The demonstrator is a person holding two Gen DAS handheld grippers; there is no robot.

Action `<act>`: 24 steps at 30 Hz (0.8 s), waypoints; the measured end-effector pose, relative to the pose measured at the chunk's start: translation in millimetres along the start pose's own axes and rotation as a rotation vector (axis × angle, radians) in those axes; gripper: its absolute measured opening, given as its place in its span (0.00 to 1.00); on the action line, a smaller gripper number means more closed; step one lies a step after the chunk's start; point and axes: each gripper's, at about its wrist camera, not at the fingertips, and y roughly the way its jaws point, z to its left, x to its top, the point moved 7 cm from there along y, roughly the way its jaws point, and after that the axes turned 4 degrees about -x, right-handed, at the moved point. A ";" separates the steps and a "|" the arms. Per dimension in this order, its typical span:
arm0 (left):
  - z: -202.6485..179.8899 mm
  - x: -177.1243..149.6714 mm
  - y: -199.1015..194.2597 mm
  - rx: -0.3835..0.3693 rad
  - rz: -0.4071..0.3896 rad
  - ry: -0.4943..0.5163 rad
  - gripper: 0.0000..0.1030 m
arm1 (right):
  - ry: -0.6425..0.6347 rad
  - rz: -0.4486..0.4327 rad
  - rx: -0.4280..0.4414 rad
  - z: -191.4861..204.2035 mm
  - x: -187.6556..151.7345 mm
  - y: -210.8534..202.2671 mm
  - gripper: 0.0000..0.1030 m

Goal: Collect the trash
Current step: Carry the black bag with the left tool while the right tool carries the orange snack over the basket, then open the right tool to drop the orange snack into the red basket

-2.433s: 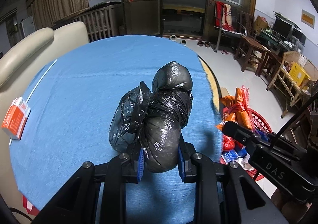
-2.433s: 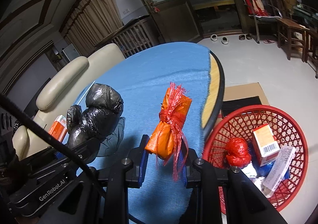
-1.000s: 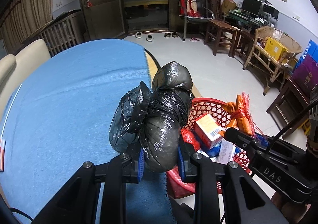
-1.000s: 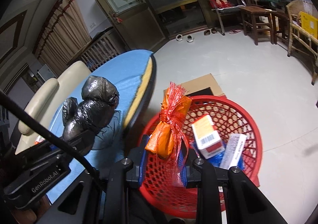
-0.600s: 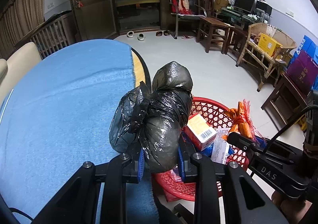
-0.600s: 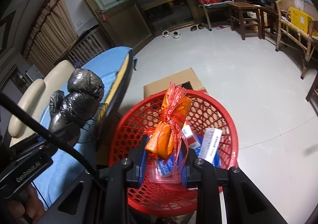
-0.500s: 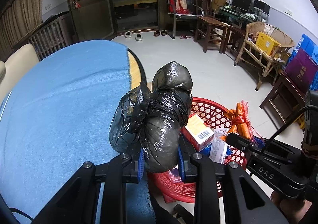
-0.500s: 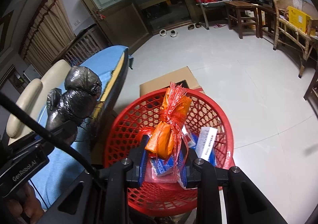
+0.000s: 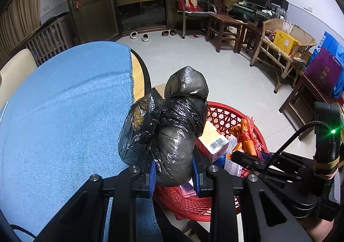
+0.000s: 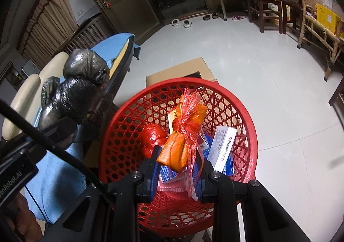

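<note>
The left gripper (image 9: pixel 173 174) has its jaws clamped on the lower end of a knotted black bag (image 9: pixel 172 126), which stands up between the blue pads and bulges out to the left above them. The bag hangs just past the rim of the round surface (image 9: pixel 64 113) with its blue cloth, over the near side of a red basket (image 9: pixel 225 115) that sits on the floor beside it.

The right gripper (image 10: pixel 177 169) has its jaws clamped on an orange packet (image 10: pixel 182 141) tied round the middle with red mesh ribbon. The packet is tilted, its frilled top pointing away from the jaws, and it is held over the inside of the red basket (image 10: pixel 247 113), near the things already lying there: a crumpled red wrapper (image 10: pixel 152 136), a white box (image 10: pixel 223 147) with printed lettering, and blue packaging partly hidden under them.

Behind the basket a flat piece of cardboard (image 10: pixel 178 70) lies on the pale tiled floor (image 10: pixel 258 70). From the right wrist view the black bag (image 10: pixel 73 89) shows at the left, beside the edge of the surface.
</note>
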 end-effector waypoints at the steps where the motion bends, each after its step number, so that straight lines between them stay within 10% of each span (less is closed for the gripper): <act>1: -0.9 1.0 0.2 -0.001 0.000 0.002 0.27 | 0.000 0.002 -0.003 -0.8 -0.6 0.8 0.27; 24: -4.7 0.9 7.3 0.014 0.003 0.012 0.27 | -0.035 0.003 -0.035 2.8 1.7 -2.8 0.28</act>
